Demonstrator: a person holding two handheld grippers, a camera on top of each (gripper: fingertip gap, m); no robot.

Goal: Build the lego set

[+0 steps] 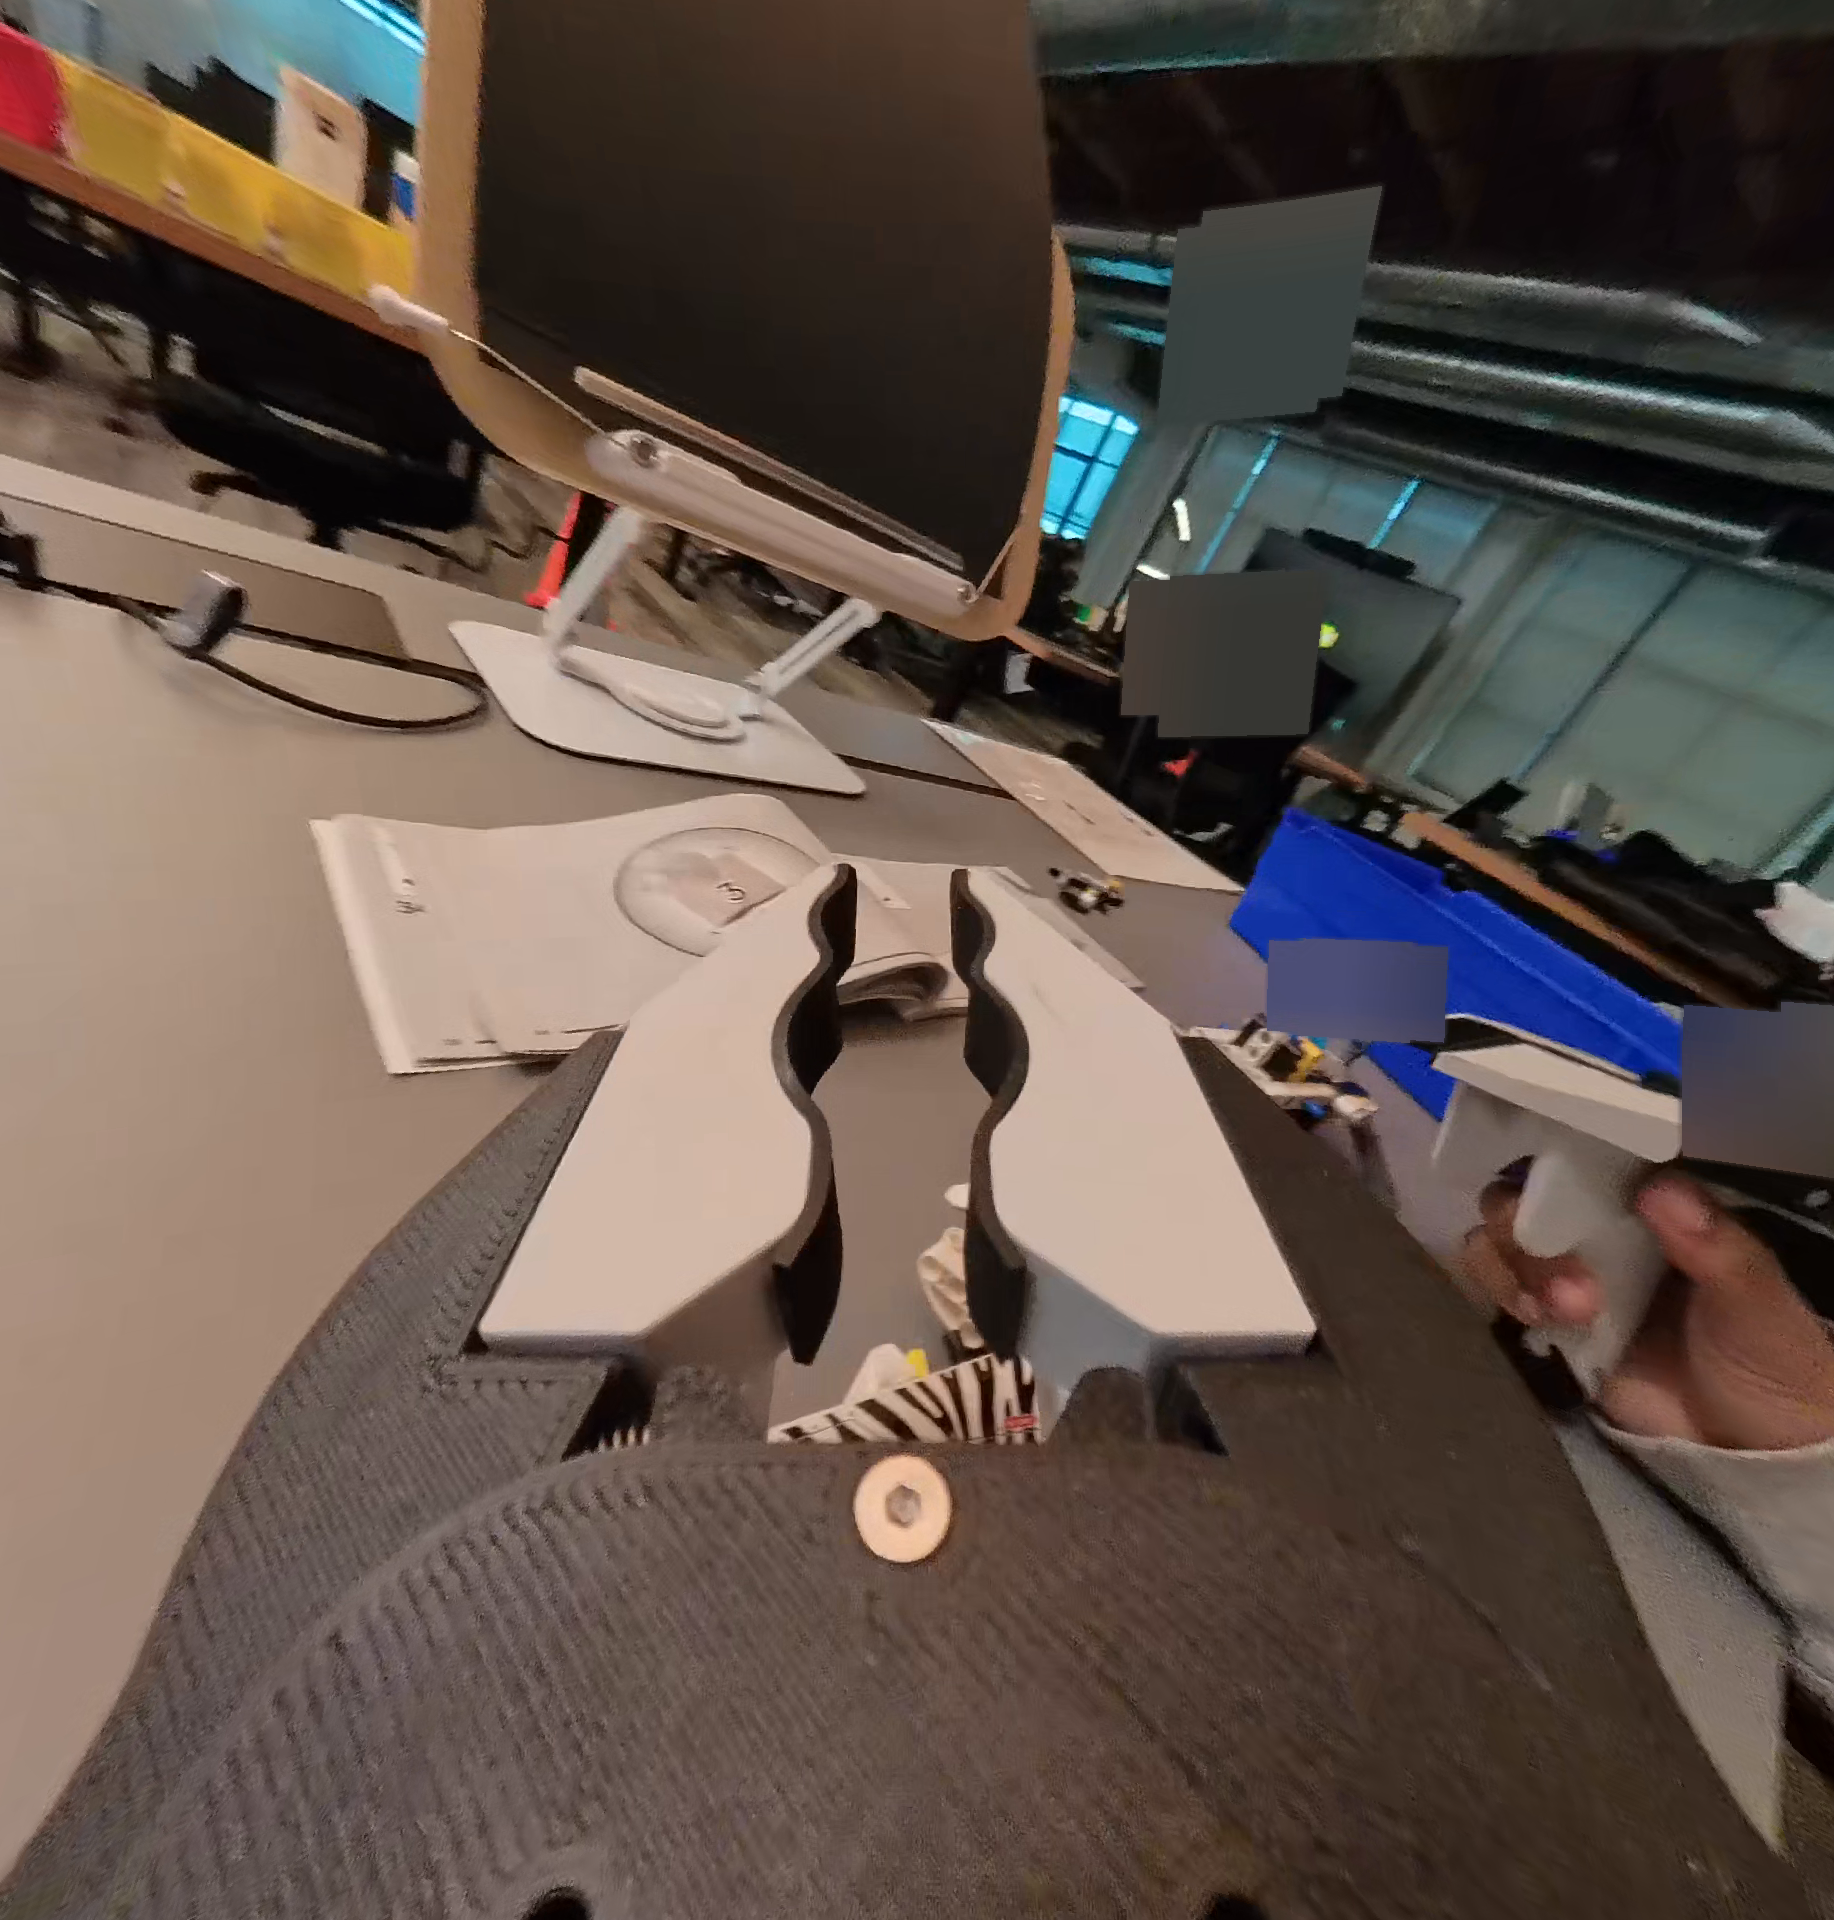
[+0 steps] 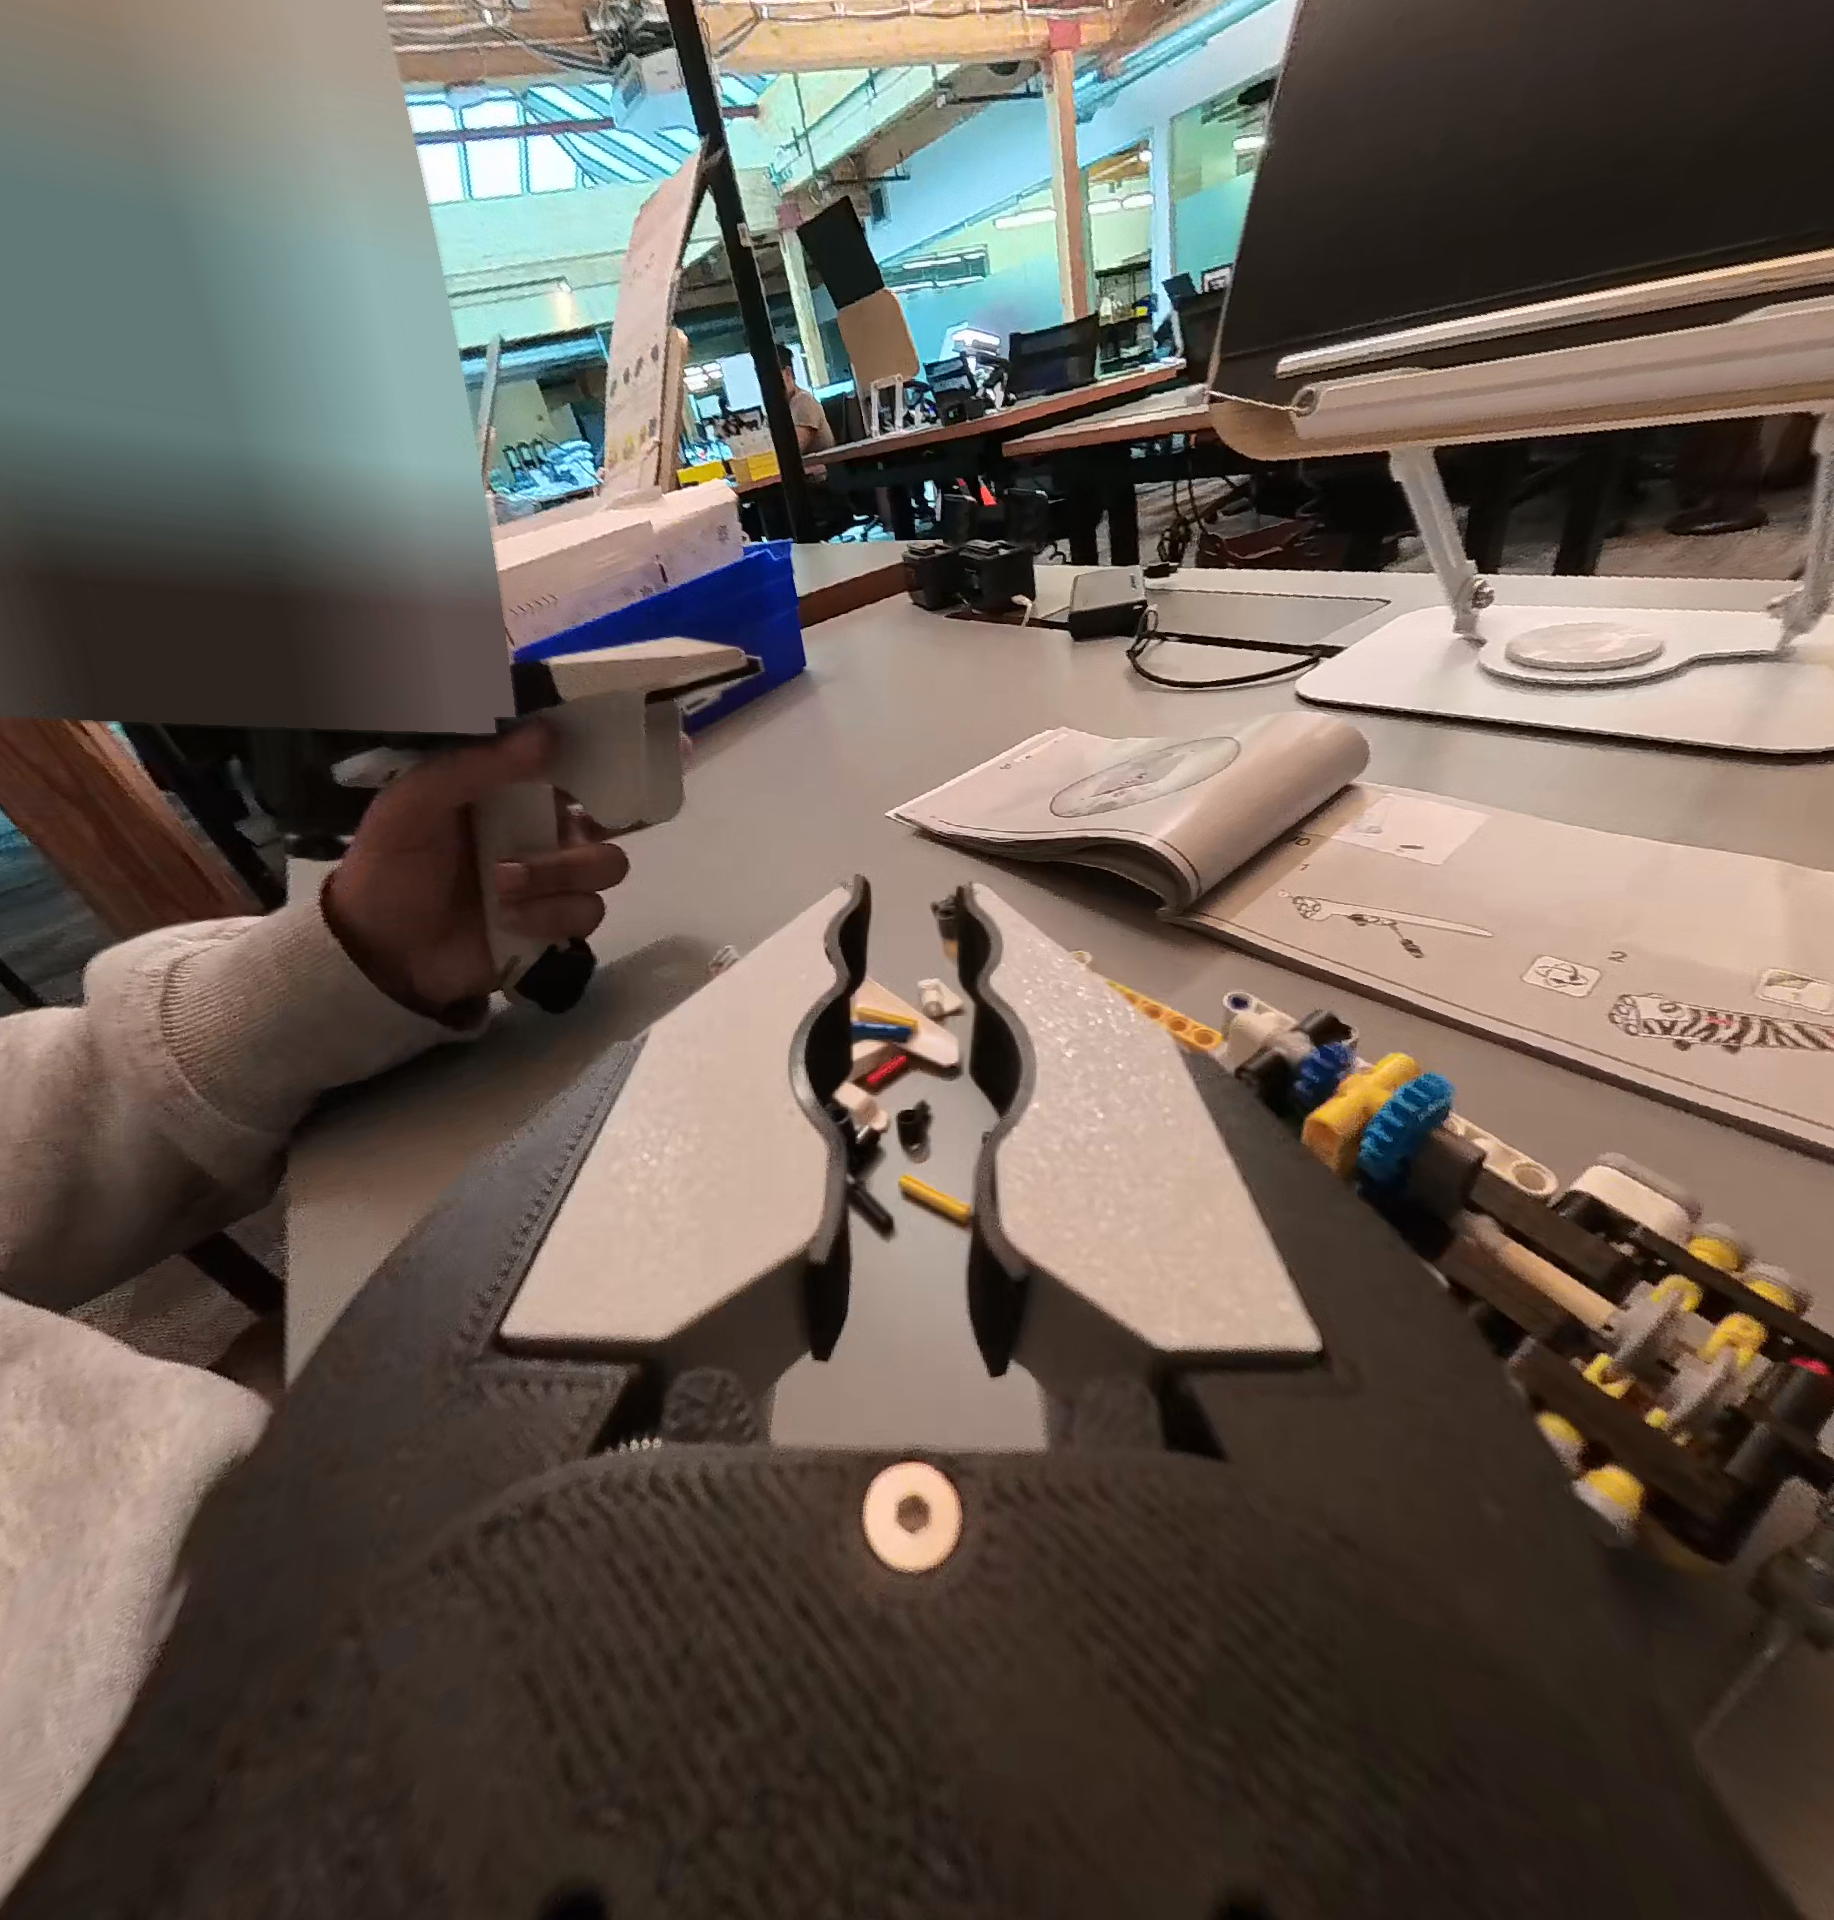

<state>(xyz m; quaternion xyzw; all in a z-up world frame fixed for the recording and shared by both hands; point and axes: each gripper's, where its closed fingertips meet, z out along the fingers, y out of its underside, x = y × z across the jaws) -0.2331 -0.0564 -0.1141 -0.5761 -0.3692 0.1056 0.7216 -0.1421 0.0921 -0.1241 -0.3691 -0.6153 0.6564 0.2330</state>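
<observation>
A wide open-plan office stretches behind a grey table (image 2: pixel 892 707) carrying a monitor on a white metal stand (image 2: pixel 1578 675). An open paper instruction booklet (image 2: pixel 1183 800) lies far right. The right claw (image 2: pixel 908 935) is released, empty, above scattered small loose lego pieces (image 2: pixel 897 1122); the half-built black, yellow and blue lego model (image 2: pixel 1515 1236) sits just right of it. The left claw (image 1: pixel 897 904) is likewise released, holding nothing, pointing toward the booklet. A blue plastic bin (image 2: pixel 705 623) stands far left.

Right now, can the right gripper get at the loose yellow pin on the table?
Probably yes: the right gripper is open, and the yellow pin lies bare on the table between its fingers, nothing over it.
</observation>
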